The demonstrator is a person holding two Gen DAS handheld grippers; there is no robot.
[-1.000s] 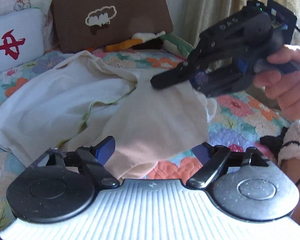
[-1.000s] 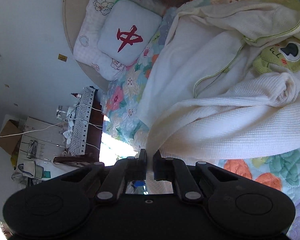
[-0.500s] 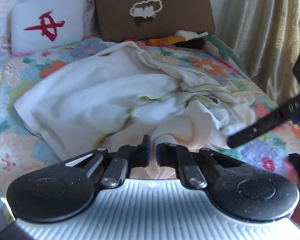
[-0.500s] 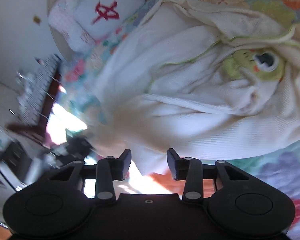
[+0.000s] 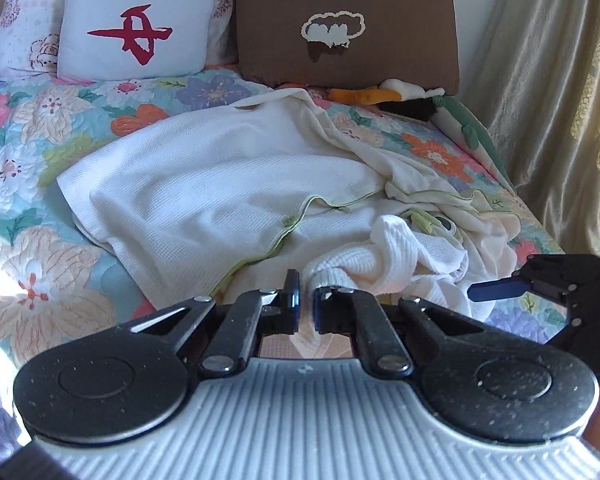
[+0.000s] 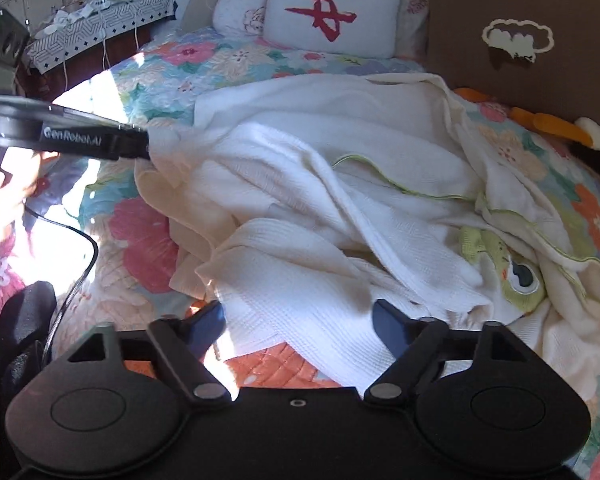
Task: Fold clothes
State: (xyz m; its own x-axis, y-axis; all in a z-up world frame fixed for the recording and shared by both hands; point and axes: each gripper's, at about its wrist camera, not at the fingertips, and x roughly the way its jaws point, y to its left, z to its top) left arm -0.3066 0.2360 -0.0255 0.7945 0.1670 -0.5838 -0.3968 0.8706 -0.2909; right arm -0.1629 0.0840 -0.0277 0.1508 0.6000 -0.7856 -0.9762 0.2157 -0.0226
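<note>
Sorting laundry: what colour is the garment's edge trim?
Light green trim, clearest in right wrist view.

My left gripper (image 5: 306, 308) is all black linkage arms with silver screws on a ribbed white body, blue pads, white "GenRobot.AI" lettering along one finger. My right gripper (image 6: 300, 322) has a black body, blue pads, and a black cable (image 6: 74, 280) at 9 o'clock.

Two grippers (image 5: 306, 306) (image 6: 298, 326), one cream garment (image 5: 220, 196), three pillows (image 5: 136, 28), perhaps more.
</note>
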